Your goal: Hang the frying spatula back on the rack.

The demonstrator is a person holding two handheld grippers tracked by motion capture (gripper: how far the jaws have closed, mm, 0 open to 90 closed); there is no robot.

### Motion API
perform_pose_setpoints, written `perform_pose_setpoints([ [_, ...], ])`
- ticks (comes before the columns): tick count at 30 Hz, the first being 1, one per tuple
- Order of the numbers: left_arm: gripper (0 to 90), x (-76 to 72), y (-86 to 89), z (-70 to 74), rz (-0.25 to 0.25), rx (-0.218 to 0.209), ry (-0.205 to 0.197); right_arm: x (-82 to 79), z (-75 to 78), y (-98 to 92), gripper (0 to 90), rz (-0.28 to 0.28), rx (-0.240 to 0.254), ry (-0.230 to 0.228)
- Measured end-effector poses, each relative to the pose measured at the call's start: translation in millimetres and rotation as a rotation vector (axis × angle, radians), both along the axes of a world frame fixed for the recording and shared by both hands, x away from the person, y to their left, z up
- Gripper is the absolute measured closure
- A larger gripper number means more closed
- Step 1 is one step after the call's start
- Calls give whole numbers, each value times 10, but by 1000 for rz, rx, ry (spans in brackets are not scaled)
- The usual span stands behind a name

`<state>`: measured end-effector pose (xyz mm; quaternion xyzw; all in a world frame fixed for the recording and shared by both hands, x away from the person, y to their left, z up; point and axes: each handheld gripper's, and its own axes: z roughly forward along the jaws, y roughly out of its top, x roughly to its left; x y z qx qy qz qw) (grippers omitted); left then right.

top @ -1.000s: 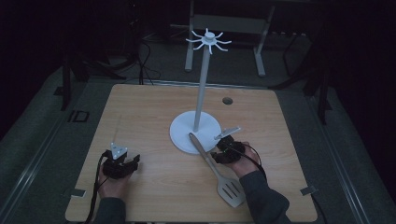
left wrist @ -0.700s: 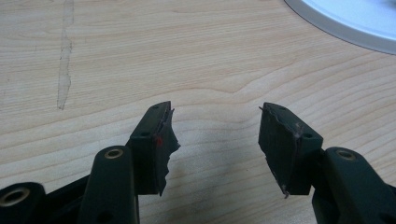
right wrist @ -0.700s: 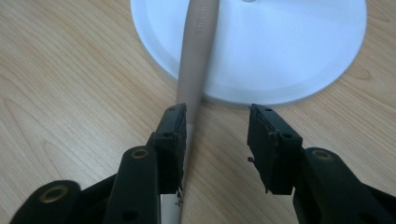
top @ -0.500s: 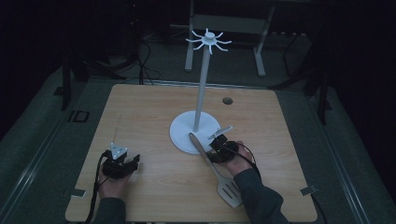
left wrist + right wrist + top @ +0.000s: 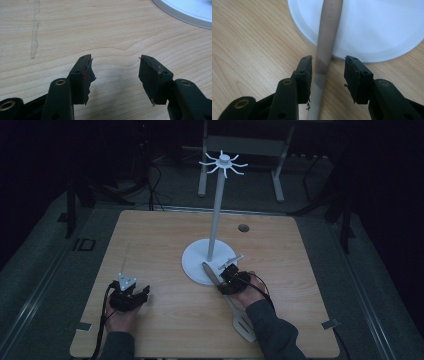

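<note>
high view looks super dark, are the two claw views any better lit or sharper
High view: dim, room black, only the table and white stand read clearly. Left claw view: bright, wood grain sharp, claw softly blurred. Right claw view: bright, the spatula handle's embossed letters legible, a shadow band on it between the jaws, right claw slightly soft.

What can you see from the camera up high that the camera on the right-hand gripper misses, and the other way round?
The high view alone takes in the stand's tall pole with its hooked crown, the spatula's slotted blade, the left gripper and the whole table. The right gripper view alone reveals lettering pressed into the spatula handle and a gap between that handle and one jaw. Both show the right gripper, open astride the handle, and the stand's white round base.
</note>
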<state>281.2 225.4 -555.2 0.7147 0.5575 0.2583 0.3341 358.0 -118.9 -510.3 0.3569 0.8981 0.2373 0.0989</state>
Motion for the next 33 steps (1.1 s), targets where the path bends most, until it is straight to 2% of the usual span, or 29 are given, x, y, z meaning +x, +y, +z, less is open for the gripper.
perform_pose_setpoints([
  [17, 442, 0, 6, 3, 1, 0, 0, 90, -173, 132, 695, -13, -34, 66],
  [33, 442, -3, 6, 5, 4, 0, -1, 91, -239, 173, 727, -44, -55, 73],
])
